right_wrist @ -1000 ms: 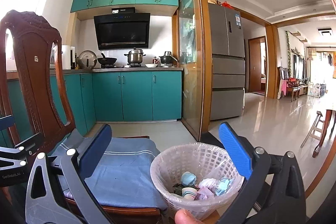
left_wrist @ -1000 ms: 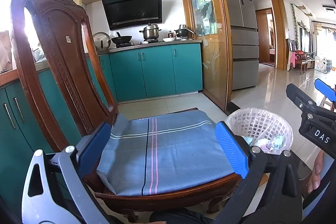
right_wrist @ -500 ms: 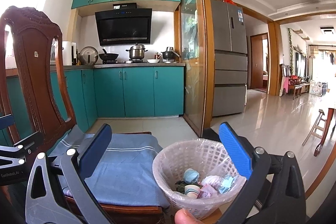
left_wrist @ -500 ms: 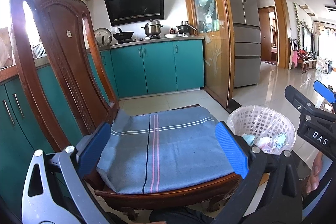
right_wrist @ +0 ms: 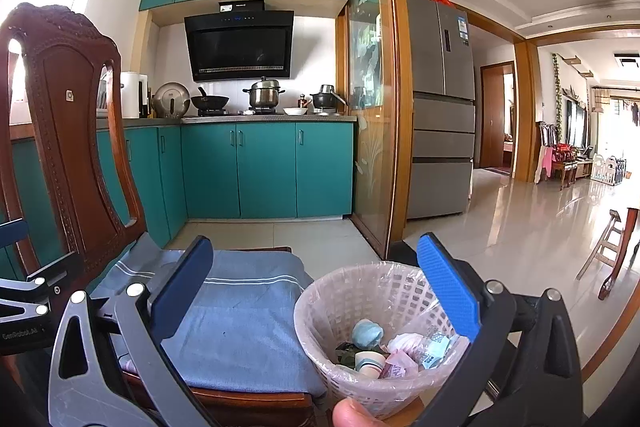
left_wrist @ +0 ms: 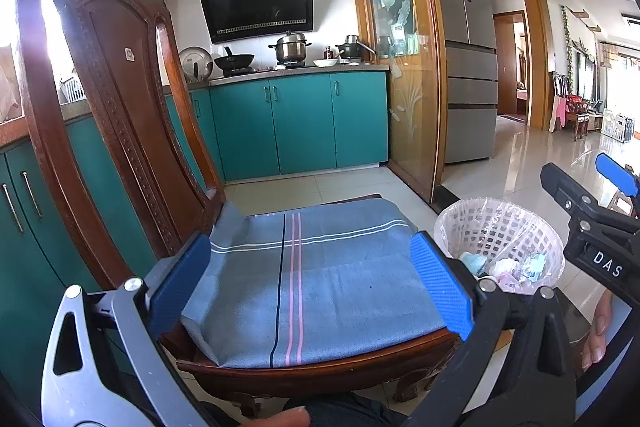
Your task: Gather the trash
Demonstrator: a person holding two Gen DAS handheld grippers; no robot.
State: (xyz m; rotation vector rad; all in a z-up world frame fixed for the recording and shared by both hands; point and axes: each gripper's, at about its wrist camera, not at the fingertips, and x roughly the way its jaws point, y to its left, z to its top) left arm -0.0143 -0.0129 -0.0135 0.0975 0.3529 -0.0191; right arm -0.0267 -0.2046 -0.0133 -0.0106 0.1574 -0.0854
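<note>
A white mesh trash basket (right_wrist: 344, 307) with a clear liner stands beside the chair and holds several pieces of trash (right_wrist: 394, 349): a blue crumpled wad, wrappers, a small cup. It also shows in the left wrist view (left_wrist: 496, 227). My right gripper (right_wrist: 316, 291) is open and empty, just above and in front of the basket. My left gripper (left_wrist: 312, 283) is open and empty over the chair's blue striped cushion (left_wrist: 320, 267). The right gripper's body shows at the right edge of the left wrist view (left_wrist: 592, 227).
A carved dark wooden chair (left_wrist: 120, 107) stands in front of teal kitchen cabinets (left_wrist: 300, 123). A glass sliding door (left_wrist: 404, 75) and a grey fridge (left_wrist: 468, 67) stand to the right. Glossy tiled floor (right_wrist: 520, 227) stretches right toward a wooden stool (right_wrist: 608, 243).
Both grippers have drifted slightly; the view tilts down a little and the basket sits a bit lower in frame. Both grippers stay open and empty.
</note>
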